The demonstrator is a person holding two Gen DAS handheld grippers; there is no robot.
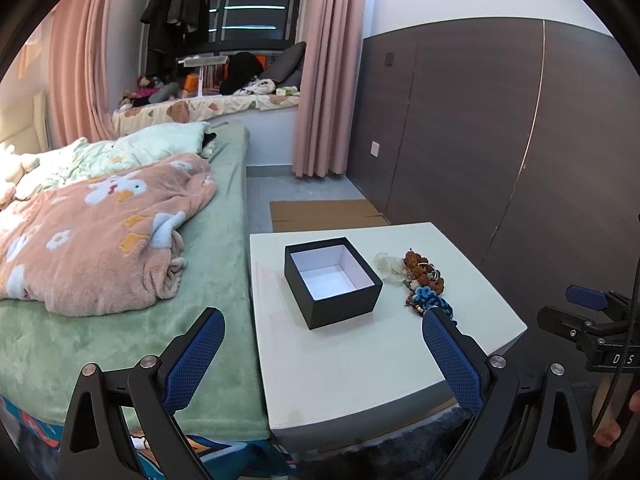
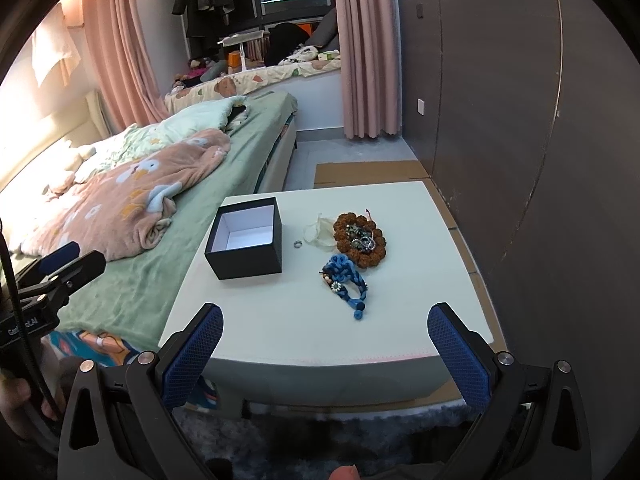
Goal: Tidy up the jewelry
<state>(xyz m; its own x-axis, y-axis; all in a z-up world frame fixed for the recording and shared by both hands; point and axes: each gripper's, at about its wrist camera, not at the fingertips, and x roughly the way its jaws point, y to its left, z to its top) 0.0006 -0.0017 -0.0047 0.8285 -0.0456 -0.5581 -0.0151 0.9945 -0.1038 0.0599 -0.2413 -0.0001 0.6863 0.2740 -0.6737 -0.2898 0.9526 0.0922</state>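
— Beside the bed, on the white table, what's laid out?

— An open black box, white inside and with nothing in it. To its right a small ring, then pale petal-like pieces, a brown beaded bracelet with metal bits heaped in its middle, and nearest us a blue braided cord.

— And the claws?

— Both spread wide, gripping nothing. The right claw hangs off the table's near edge; the left claw hangs over the near-left corner — its right pad hides the cord's tail in that view.

— Which arm is better placed?

— The right, I'd judge. The cord lies straight ahead of it and a touch right of centre, just beyond the pads, while the box lies ahead to the left. The cord's long axis runs roughly away from the claw, slanting to the near right, so the pads would close across its width.

— Any risk?

— The cord's far end sits close beside the bracelet; a deep reach might drag both.
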